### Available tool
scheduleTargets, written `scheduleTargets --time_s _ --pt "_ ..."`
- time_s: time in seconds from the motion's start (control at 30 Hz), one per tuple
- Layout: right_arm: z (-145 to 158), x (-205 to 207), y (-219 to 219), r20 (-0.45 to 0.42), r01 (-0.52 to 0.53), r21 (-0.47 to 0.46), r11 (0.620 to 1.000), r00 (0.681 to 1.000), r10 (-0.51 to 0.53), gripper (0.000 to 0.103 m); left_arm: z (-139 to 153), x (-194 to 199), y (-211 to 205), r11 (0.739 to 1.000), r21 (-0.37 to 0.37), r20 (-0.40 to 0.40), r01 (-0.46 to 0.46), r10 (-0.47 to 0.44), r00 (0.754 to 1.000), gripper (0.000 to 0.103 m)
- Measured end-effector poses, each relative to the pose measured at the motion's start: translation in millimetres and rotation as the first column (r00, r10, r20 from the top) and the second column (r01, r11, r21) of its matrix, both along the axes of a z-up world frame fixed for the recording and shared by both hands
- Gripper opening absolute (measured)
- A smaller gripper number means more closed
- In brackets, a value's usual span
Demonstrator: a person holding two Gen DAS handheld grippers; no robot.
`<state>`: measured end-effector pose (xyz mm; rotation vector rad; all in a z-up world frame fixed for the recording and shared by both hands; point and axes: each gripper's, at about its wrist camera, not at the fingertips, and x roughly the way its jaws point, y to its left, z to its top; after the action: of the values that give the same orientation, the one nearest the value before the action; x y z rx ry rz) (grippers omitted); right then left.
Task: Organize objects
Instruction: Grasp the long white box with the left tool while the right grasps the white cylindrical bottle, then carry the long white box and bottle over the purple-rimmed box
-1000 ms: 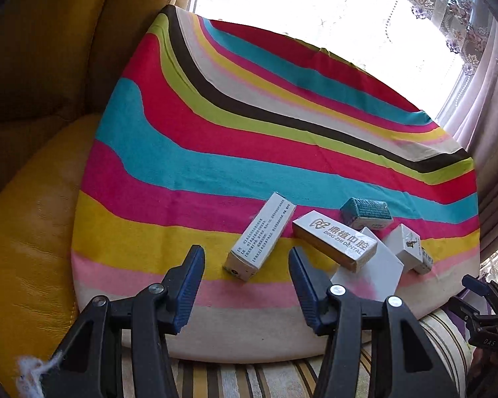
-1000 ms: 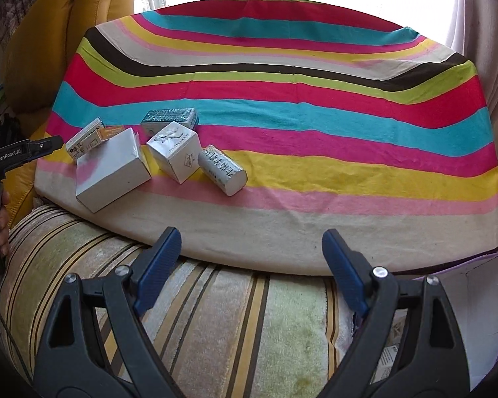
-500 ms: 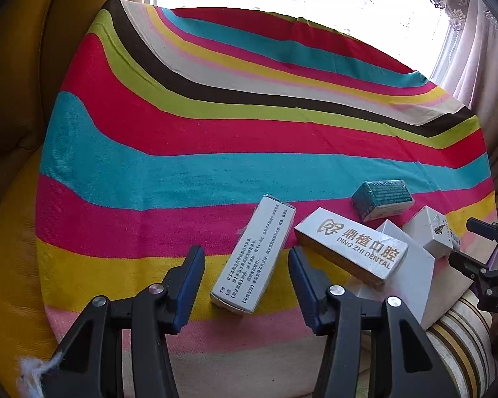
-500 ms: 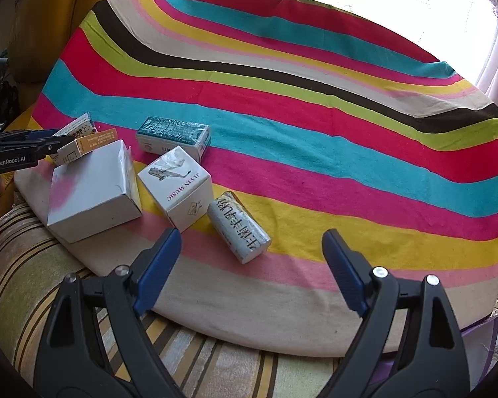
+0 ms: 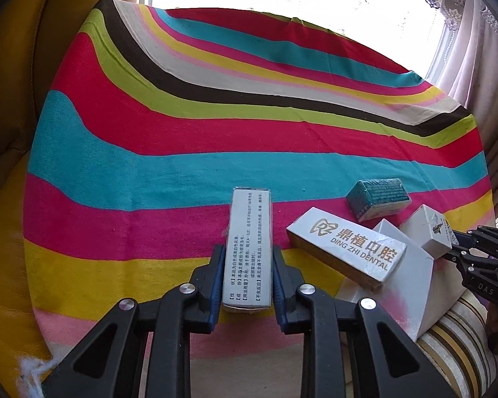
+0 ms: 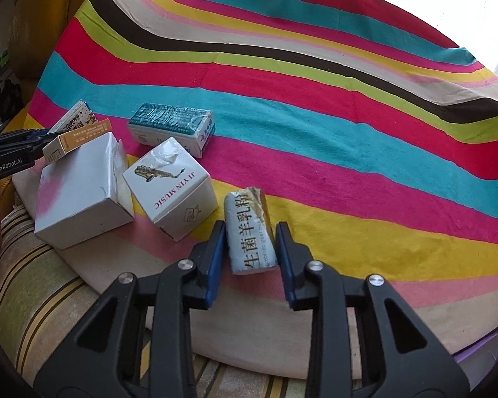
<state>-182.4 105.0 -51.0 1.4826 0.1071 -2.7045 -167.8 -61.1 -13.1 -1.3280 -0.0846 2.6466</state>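
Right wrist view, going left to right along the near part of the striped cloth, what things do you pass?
Left gripper → plain white box → JI YIN MUSIC box → crumpled goat milk powder packet, which the right gripper is shut on.

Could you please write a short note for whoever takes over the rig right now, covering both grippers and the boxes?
Left gripper: shut on the long white box, which lies on the striped cloth.
Right gripper: shut on the crumpled packet, also on the cloth.
Still in the pile: the dental box, leaning on the plain white box; the music box; the teal box.
Done: both grasps made. Left: lift and place both, then sort the rest.
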Motion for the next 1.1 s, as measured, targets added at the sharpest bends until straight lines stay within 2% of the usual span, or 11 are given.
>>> scheduleTargets --time_s 0.27,0.43,0.7,0.87,1.1 --pt "4 15 -2 -0.011 0.026 0.0 1.0 1.0 -0.026 0.03 17 22 -19 0.993 0.082 -0.068 -0.087 0.093 0.993 0.026" --pt "11 32 -1 -0.018 0.045 -0.014 0.999 0.999 -0.045 0.03 31 43 -22 0.984 0.142 -0.114 -0.109 0.126 0.985 0.026" --pt "25 67 8 -0.04 0.098 -0.041 0.994 0.994 -0.099 0.03 50 80 -11 0.975 0.206 -0.181 -0.087 0.125 0.975 0.026" --pt "30 91 16 -0.045 0.131 -0.051 0.99 0.99 -0.133 0.03 60 99 5 0.976 0.21 -0.24 -0.062 0.113 0.964 0.026" --pt "34 120 25 -0.053 0.164 -0.062 0.984 0.984 -0.168 0.03 66 121 26 0.976 0.218 -0.263 -0.023 0.082 0.961 0.026"
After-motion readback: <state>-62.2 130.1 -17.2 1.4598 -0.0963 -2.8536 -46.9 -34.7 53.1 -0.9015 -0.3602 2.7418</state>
